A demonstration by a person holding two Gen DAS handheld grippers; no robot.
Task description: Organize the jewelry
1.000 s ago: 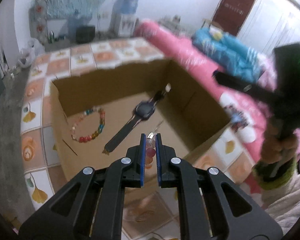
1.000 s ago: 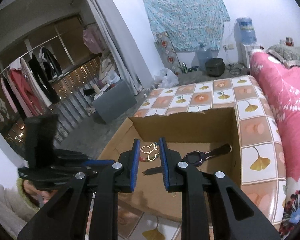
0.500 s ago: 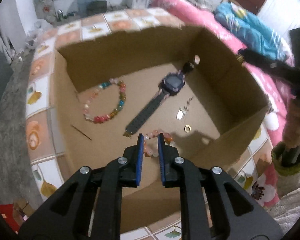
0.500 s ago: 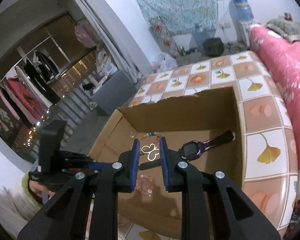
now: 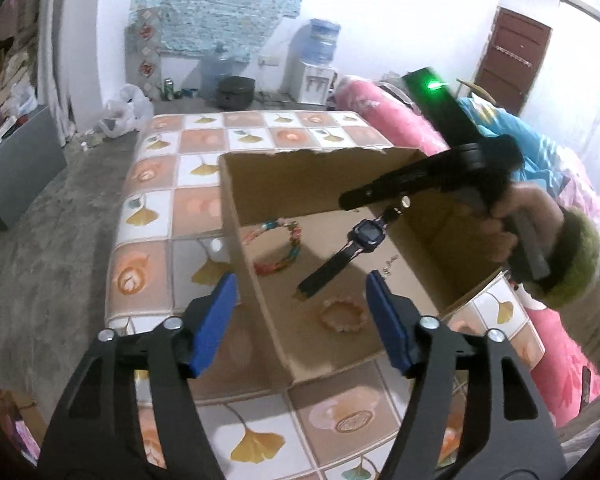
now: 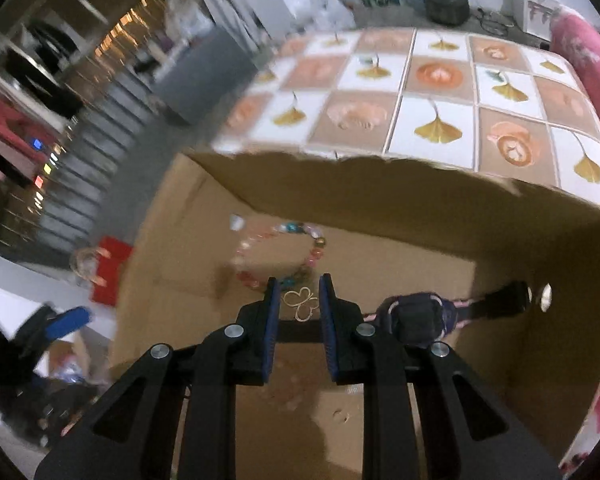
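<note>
Progress: left gripper, jaws just opened and empty, hangs above the pink bracelet in the cardboard box; right gripper clamps a gold butterfly charm, not yet deposited.

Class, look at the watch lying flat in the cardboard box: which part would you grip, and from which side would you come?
Grip the watch by its black strap, coming straight down from above with the pads across the strap's width. It lies flat, and the strap is narrower than the bulky case.
</note>
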